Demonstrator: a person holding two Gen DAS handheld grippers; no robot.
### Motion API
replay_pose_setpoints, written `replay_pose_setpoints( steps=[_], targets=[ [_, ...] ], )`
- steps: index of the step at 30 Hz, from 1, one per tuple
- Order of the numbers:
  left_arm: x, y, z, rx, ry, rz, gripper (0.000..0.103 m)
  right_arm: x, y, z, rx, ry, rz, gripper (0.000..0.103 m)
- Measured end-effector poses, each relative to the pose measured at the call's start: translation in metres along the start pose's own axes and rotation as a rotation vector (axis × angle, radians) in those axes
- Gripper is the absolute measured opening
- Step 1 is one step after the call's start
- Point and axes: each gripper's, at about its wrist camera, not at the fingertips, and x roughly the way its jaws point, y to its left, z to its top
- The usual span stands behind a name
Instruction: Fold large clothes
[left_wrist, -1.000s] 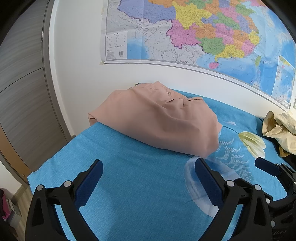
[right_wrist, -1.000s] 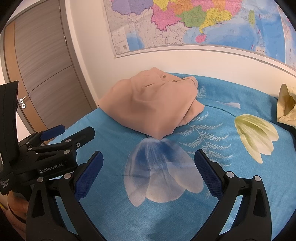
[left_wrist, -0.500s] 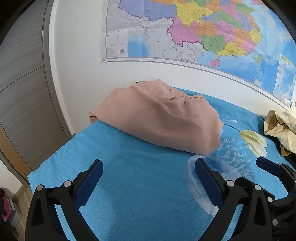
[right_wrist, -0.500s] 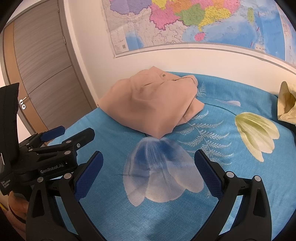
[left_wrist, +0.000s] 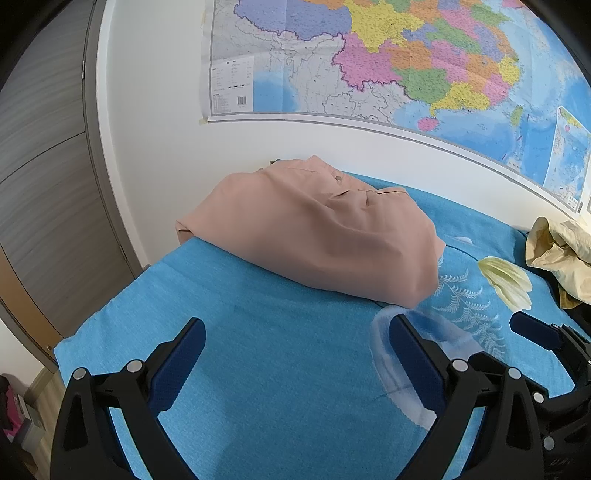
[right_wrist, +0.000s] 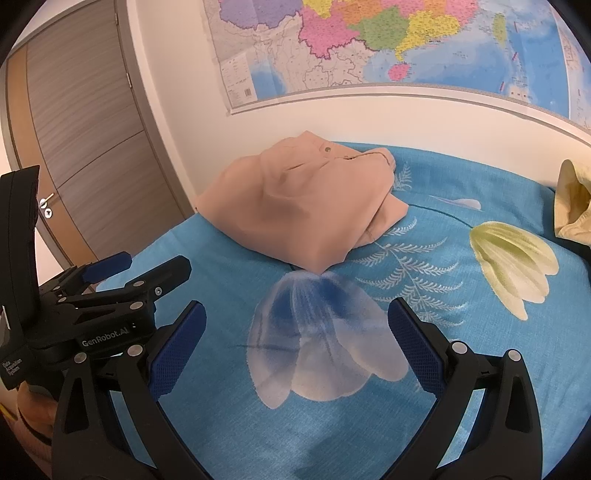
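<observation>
In the left wrist view we see the pink garment (left_wrist: 314, 236) lying in a folded heap at the far left corner of the blue floral bedspread (left_wrist: 280, 354), close under the wall map (left_wrist: 388, 62). Its far edge is hidden behind its own bulk, and one corner hangs over the bed's left side. A beige garment (left_wrist: 561, 254) at the right is cut off by the frame, so we cannot make out its shape. The left gripper (left_wrist: 295, 354) hovers low over the near part of the bedspread, fingers spread wide with nothing between them, well apart from the pink garment. The right gripper (left_wrist: 543, 354) pokes in at the lower right, only partly visible.

In the right wrist view the right gripper (right_wrist: 295, 332) likewise stands released and empty above the printed pale flower (right_wrist: 325, 343), pointing toward the garment's near corner. The left gripper (right_wrist: 110, 295) sits at the near left; we see it from the side, its jaws parted. A bit of the hand (right_wrist: 37, 413) holding it shows below, mostly hidden. A wooden door (right_wrist: 85, 129) stands at the far left.
</observation>
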Motion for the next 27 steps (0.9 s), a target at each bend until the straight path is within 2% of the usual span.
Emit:
replay_pose_setpoints(
  steps=[27],
  targets=[
    [0.0020,-0.0001,-0.0005,0.001,0.007,-0.003,0.096,0.0001,0.0000,0.0001,0.008,0.001,-0.002,0.097]
  ],
)
